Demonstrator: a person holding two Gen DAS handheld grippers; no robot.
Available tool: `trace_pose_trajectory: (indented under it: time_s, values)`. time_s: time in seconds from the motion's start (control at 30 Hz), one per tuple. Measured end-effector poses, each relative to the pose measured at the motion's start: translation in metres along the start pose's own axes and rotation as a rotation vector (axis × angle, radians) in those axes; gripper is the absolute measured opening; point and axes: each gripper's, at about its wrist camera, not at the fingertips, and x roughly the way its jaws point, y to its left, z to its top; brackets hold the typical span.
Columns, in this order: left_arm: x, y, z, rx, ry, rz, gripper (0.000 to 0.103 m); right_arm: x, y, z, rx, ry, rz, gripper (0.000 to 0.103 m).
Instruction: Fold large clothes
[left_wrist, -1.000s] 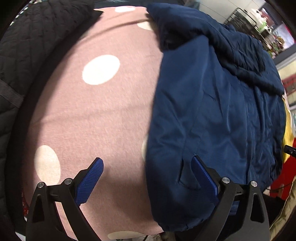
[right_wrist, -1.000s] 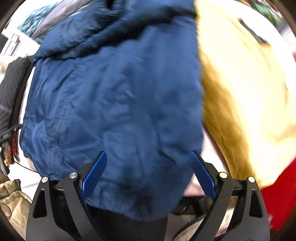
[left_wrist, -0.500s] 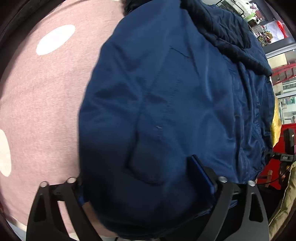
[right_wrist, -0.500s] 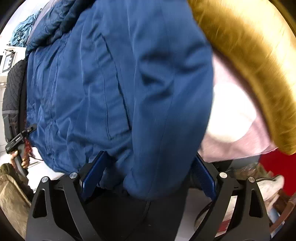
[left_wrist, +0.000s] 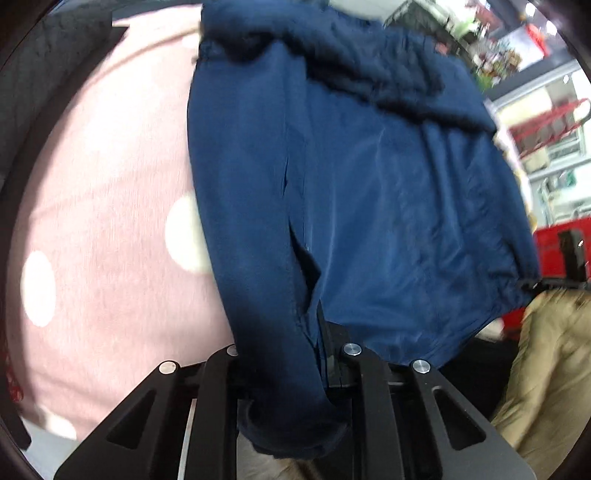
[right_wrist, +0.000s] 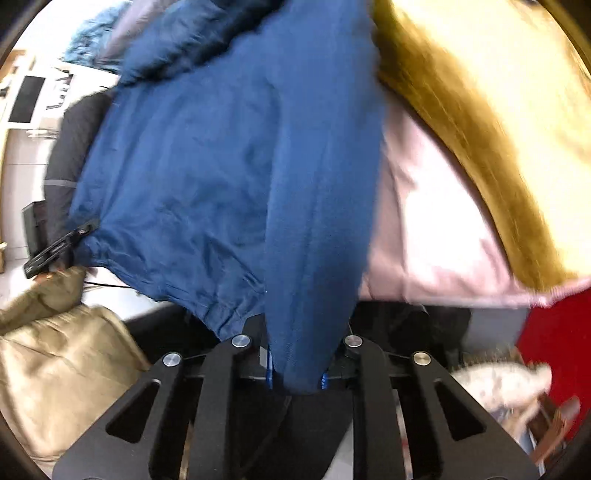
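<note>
Two hand-held grippers at the near hem of a navy jacket (left_wrist: 369, 192), which lies spread over a pink cover with white dots (left_wrist: 103, 206). The left gripper (left_wrist: 291, 354) has its jaws clenched on a bunched fold at the jacket's left hem corner; the cloth runs up from between them and hides the pads. The right gripper (right_wrist: 295, 369) is closing its jaws on the jacket's (right_wrist: 207, 177) right hem corner, a thick roll of navy fabric pinched between them, with thin blue slivers of the pads (right_wrist: 269, 369) showing on either side. The jacket's gathered hem hangs just past the near edge of the cover, and its darker quilted lining is heaped at the far end. In the right wrist view a mustard-yellow garment (right_wrist: 480, 122) lies beside the jacket on the pink cover (right_wrist: 424, 229), blurred. A black quilted garment (left_wrist: 33, 85) lies at the cover's far left edge. A person's tan trousers (left_wrist: 546, 369) appear at the lower right of the left wrist view.
</note>
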Motion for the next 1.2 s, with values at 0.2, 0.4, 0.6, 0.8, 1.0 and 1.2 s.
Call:
trace_pose_trajectory:
  time_s: [0.2,0.4,0.6,0.8,1.0,1.2]
  values:
    - [0.023,0.013,-0.023,-0.126,0.039,-0.015,0.017,0.018,-0.018,-0.003,0.058,0.036,0.014,0.017]
    - [0.000,0.021,0.022,-0.191,-0.001,-0.069,0.017,-0.004,-0.011,0.033,0.020,-0.042,0.050,0.017]
    - [-0.042,0.011,0.093,-0.157,-0.131,-0.098,0.017,-0.065,0.006,0.107,-0.021,-0.235,0.141,0.017]
    - [-0.080,0.011,0.180,-0.129,-0.266,-0.071,0.018,-0.126,0.008,0.192,0.049,-0.403,0.277,0.016]
    - [-0.088,0.031,0.280,-0.267,-0.318,-0.081,0.022,-0.161,-0.008,0.271,0.184,-0.489,0.439,0.017]
    - [-0.069,0.041,0.300,-0.434,-0.262,-0.214,0.035,-0.121,-0.038,0.315,0.376,-0.417,0.492,0.017]
